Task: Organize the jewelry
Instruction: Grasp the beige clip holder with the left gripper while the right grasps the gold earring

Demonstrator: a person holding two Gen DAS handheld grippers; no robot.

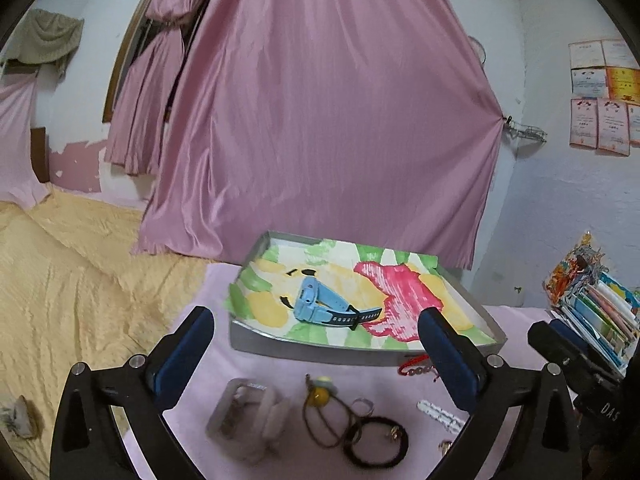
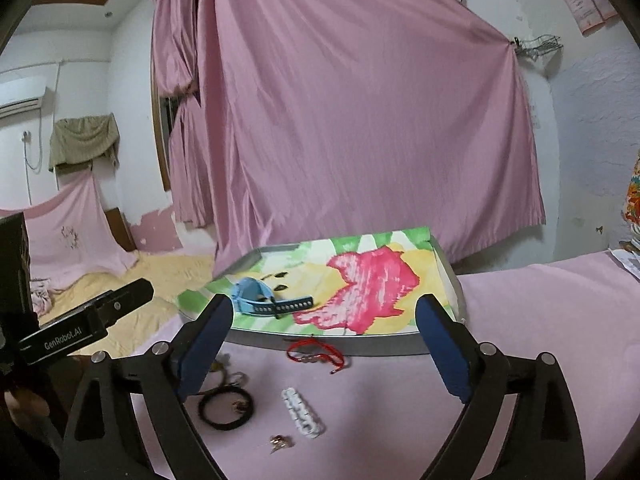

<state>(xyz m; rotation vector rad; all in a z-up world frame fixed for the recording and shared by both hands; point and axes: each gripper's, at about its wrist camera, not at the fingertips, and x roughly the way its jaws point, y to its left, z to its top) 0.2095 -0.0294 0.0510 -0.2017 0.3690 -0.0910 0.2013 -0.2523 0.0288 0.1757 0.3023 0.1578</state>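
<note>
A metal tray (image 1: 320,350) lined with a painted flower sheet sits on a pink cloth, and a light blue watch (image 1: 312,304) lies inside it. In front of the tray lie a clear small box (image 1: 248,412), a yellow bead pendant (image 1: 318,396), a black band (image 1: 376,440), a white clip (image 2: 302,412), a red cord bracelet (image 2: 316,352) and small earrings (image 2: 280,442). My left gripper (image 1: 316,314) hovers above these items, open and holding nothing. My right gripper (image 2: 325,302) is likewise open with nothing in it, facing the tray (image 2: 360,346) and watch (image 2: 252,296).
A pink curtain (image 1: 340,120) hangs right behind the tray. A stack of books and papers (image 1: 600,312) stands at the table's right end. A bed with a yellow cover (image 1: 80,264) lies to the left. The other gripper's black housing (image 2: 80,328) shows at the left edge.
</note>
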